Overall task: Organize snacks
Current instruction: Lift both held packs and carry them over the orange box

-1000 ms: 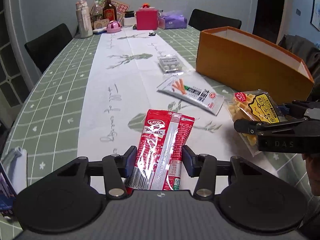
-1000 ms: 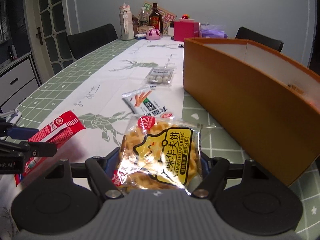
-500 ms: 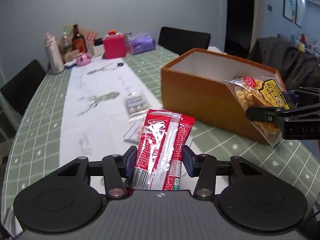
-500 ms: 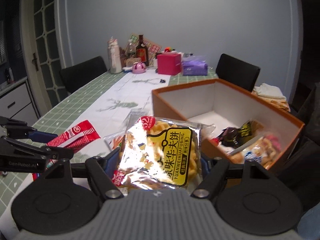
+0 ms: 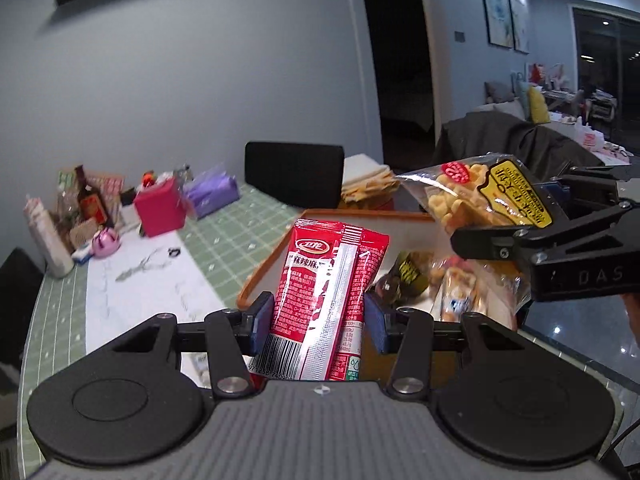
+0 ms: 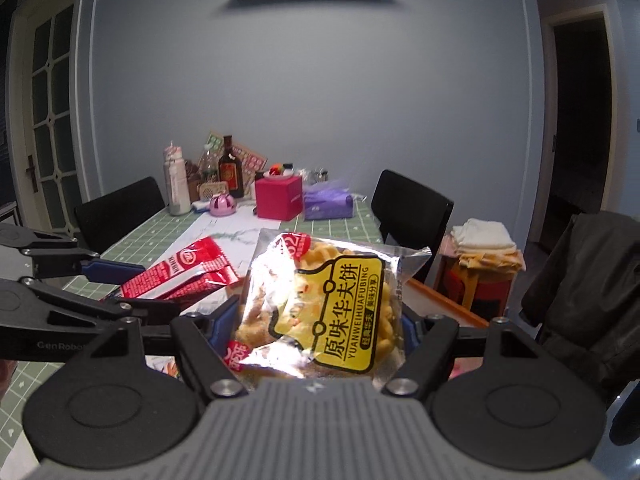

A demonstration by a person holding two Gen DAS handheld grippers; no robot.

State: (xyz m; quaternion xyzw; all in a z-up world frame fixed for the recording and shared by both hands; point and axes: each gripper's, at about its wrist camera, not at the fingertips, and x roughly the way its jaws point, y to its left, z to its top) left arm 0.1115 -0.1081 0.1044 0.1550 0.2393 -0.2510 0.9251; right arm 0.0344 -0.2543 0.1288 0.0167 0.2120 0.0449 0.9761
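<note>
My left gripper [image 5: 319, 318] is shut on a red snack packet [image 5: 326, 292] and holds it upright in the air above the near edge of the orange box [image 5: 264, 274]. My right gripper [image 6: 318, 330] is shut on a yellow waffle-cookie bag [image 6: 320, 304] and holds it high over the same box. The waffle bag also shows in the left wrist view [image 5: 480, 204], and the red packet in the right wrist view [image 6: 180, 276]. Several snack packs [image 5: 424, 280] lie inside the box.
The green checked table [image 5: 224, 236] carries a white runner [image 5: 136, 288], a pink box [image 5: 160, 208], a purple tissue pack [image 5: 212, 194] and bottles [image 5: 88, 204] at its far end. Black chairs [image 6: 412, 208] stand around. A stool with folded cloths [image 6: 484, 252] is at the right.
Both grippers have risen from the tabletop with their packets and moved over the orange box, whose inside now shows below them.
</note>
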